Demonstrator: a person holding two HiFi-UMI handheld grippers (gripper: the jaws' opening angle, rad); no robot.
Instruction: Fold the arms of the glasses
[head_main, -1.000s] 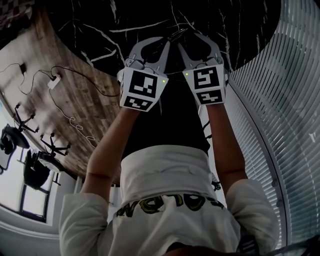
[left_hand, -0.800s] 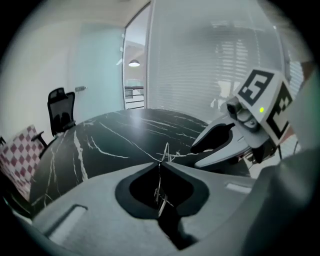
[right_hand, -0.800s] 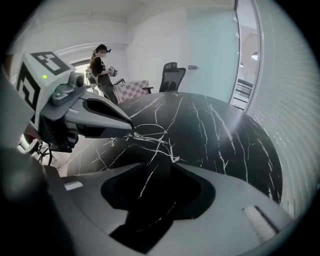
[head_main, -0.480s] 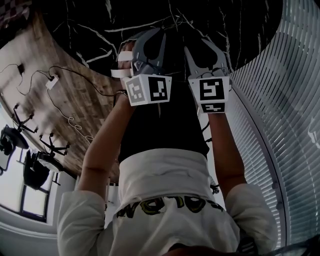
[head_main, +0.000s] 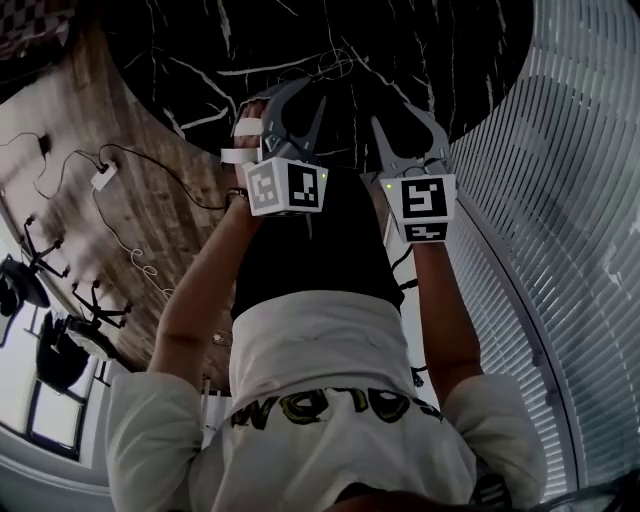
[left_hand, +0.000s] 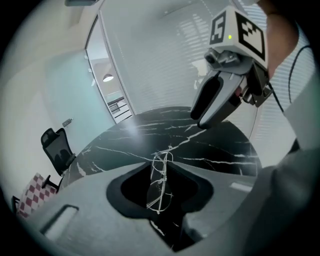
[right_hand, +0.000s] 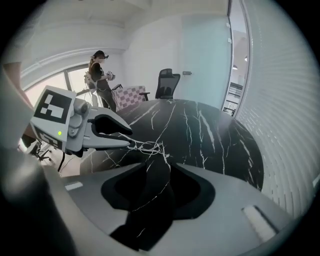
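Note:
The thin wire-framed glasses (left_hand: 160, 182) hang between my left gripper's (left_hand: 164, 152) jaws, which are shut on the frame. They stand on edge just above the black marble table (left_hand: 215, 150). In the right gripper view, the left gripper (right_hand: 131, 141) pinches the glasses (right_hand: 148, 146) over the table (right_hand: 210, 135). My right gripper (right_hand: 157, 167) is open and apart from the glasses. Its jaws have just been closing slightly, with nothing between them. In the head view, the left gripper (head_main: 310, 90) is rolled on its side by the glasses (head_main: 335, 68), and the right gripper (head_main: 408, 125) is beside it.
The round table's edge runs close to slatted blinds (head_main: 560, 250) on the right. A wooden floor with a power strip (head_main: 103, 178), cables and office chairs (head_main: 60, 350) lies to the left. Across the table are a standing person (right_hand: 100, 75), a black chair (right_hand: 167, 82) and a checkered seat (right_hand: 132, 94).
My left gripper has rolled about its own axis with the glasses in it, so its marker cube shows another face. My right gripper has drawn back and up from the glasses.

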